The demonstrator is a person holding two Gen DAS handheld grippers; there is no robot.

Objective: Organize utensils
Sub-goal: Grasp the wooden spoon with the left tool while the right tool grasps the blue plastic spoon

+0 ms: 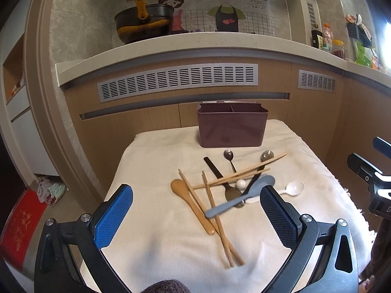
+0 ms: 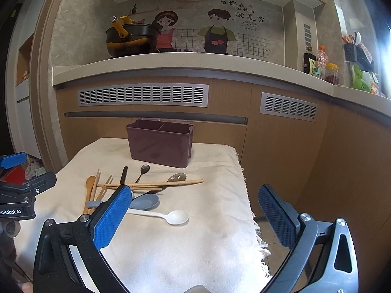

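Both tools are spread wide and hold nothing: the left gripper (image 1: 196,210) hangs above the near half of the cream cloth-covered table (image 2: 185,251), the right gripper (image 2: 193,207) over its right edge. The utensils lie in a loose tangle at mid-table — a grey plastic spoon (image 1: 240,196) rests across the light wooden chopsticks (image 1: 215,210) and a brown wooden spoon (image 1: 190,205), further chopsticks cross the dark-handled metal spoons (image 1: 228,156), and a white plastic spoon (image 2: 168,216) lies alone toward the right edge. The dark maroon two-compartment plastic holder (image 1: 231,128) stands at the far edge, apparently empty. The overlap looks like the main risk: lifting any buried piece would likely drag its neighbours, and a rolling chopstick could slip off the cloth. Thin sticks may also pivot in a pinch taken off-centre — the free white spoon seems the safer start.
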